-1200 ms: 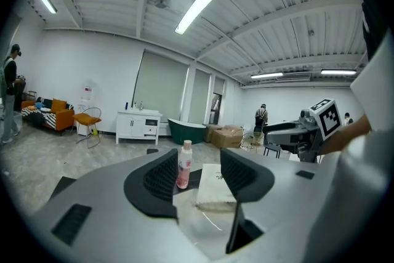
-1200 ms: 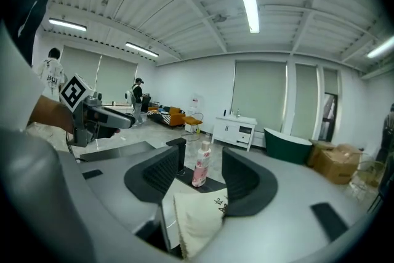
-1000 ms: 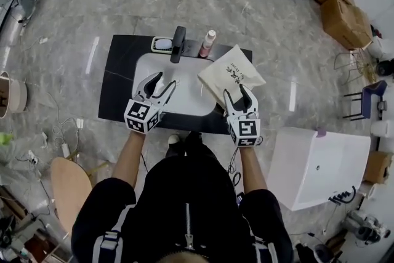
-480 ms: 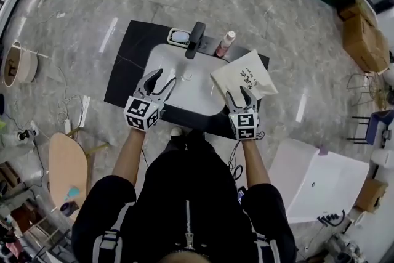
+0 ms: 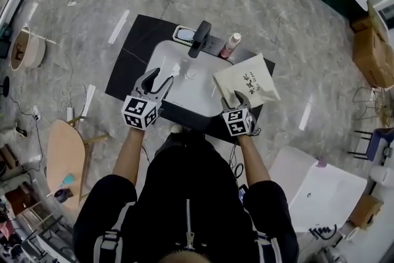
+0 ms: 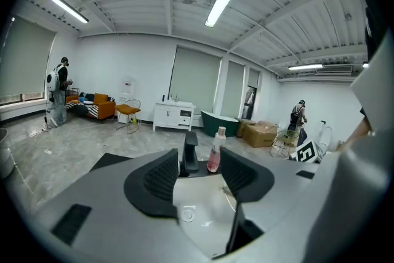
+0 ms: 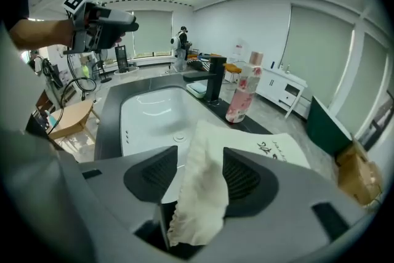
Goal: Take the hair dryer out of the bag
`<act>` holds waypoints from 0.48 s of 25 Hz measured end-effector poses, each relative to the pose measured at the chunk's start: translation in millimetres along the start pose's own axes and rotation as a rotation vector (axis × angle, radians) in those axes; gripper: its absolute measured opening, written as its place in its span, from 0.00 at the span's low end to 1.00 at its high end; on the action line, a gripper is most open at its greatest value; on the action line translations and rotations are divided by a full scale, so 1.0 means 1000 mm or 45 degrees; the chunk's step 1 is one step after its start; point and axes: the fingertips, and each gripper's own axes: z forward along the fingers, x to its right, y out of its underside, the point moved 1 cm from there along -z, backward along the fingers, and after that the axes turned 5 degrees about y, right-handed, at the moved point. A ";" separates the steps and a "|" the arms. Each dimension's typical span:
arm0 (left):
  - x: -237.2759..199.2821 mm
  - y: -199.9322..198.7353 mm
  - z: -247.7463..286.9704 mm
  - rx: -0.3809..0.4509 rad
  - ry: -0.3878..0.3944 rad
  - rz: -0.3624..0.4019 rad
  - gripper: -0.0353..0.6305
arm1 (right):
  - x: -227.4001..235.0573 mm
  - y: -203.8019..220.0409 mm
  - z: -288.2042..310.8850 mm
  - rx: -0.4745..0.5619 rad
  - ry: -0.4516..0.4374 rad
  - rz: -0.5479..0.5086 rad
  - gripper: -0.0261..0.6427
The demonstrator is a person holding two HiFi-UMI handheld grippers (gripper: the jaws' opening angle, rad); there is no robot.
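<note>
A cream cloth bag (image 5: 249, 80) with black print lies on the black counter (image 5: 132, 58), to the right of the white sink (image 5: 184, 95). No hair dryer shows in any view. My right gripper (image 5: 237, 97) is low at the bag's near corner. Its jaws are opening, and the bag's ruffled edge (image 7: 200, 194) hangs loosely between them. My left gripper (image 5: 159, 78) hovers open over the sink's front left with nothing in it. In the left gripper view only the sink basin (image 6: 203, 206) shows between the jaws.
A black faucet (image 5: 200, 37), a pink bottle (image 5: 231, 44) and a soap dish (image 5: 183, 34) stand along the counter's far edge. A white cabinet (image 5: 320, 194) is at the person's right, a wooden stool (image 5: 64, 154) at the left, and cardboard boxes (image 5: 372, 49) far right.
My right gripper has come down onto the bag's near corner, and the bag's edge now sits between its jaws. The left gripper has barely shifted over the sink.
</note>
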 end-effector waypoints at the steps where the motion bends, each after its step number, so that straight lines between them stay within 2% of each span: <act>1: 0.000 0.001 -0.001 0.002 -0.013 -0.003 0.41 | 0.000 0.003 0.003 -0.012 0.002 -0.018 0.38; 6: -0.003 0.007 -0.008 0.013 -0.082 -0.038 0.41 | 0.000 0.018 0.011 -0.049 0.038 -0.110 0.39; 12: -0.002 0.005 -0.005 0.020 -0.092 -0.041 0.41 | -0.005 0.025 0.020 -0.099 -0.008 -0.140 0.39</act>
